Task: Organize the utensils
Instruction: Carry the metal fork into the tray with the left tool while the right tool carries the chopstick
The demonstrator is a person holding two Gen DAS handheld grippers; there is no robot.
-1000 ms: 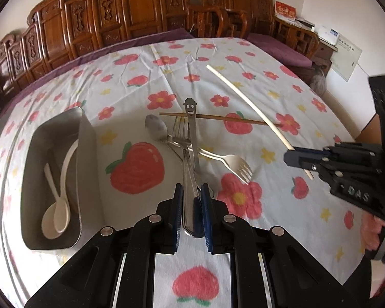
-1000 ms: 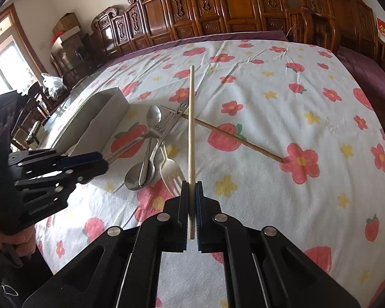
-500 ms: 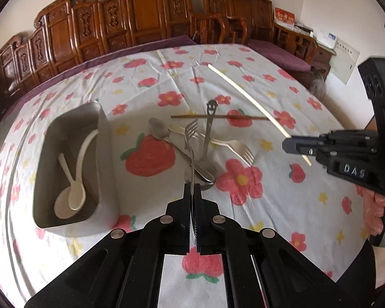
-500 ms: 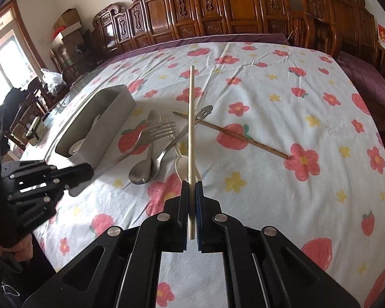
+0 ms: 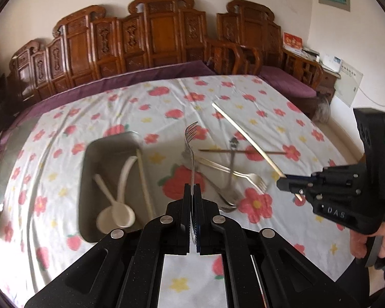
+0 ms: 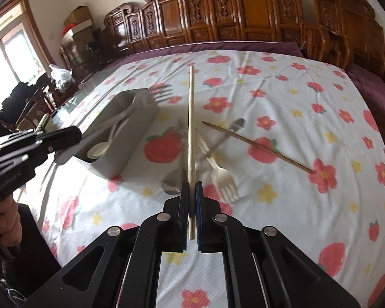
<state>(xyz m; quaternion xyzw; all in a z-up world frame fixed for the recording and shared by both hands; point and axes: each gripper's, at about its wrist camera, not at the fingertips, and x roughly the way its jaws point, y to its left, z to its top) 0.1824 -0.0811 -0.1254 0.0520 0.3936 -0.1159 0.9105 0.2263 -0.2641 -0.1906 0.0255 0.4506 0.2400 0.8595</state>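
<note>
Both grippers are carrying utensils toward the tray.

The left gripper (image 5: 192,192) is pinching a metal fork (image 5: 191,154) by its handle, tines pointing far, just right of the grey tray (image 5: 89,154); the right gripper (image 6: 191,192) is clamping a pale chopstick (image 6: 191,128) above the tabletop (image 6: 295,102). The next move, I judge, calls for swinging the fork left over the tray, beside the white spoons (image 5: 115,205), before releasing. A dark chopstick (image 6: 256,146) and more cutlery are lying to the right.

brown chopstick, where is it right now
The brown chopstick lies on the floral tablecloth, right of the metal tray, crossed over a smiley-handled spoon.
</note>
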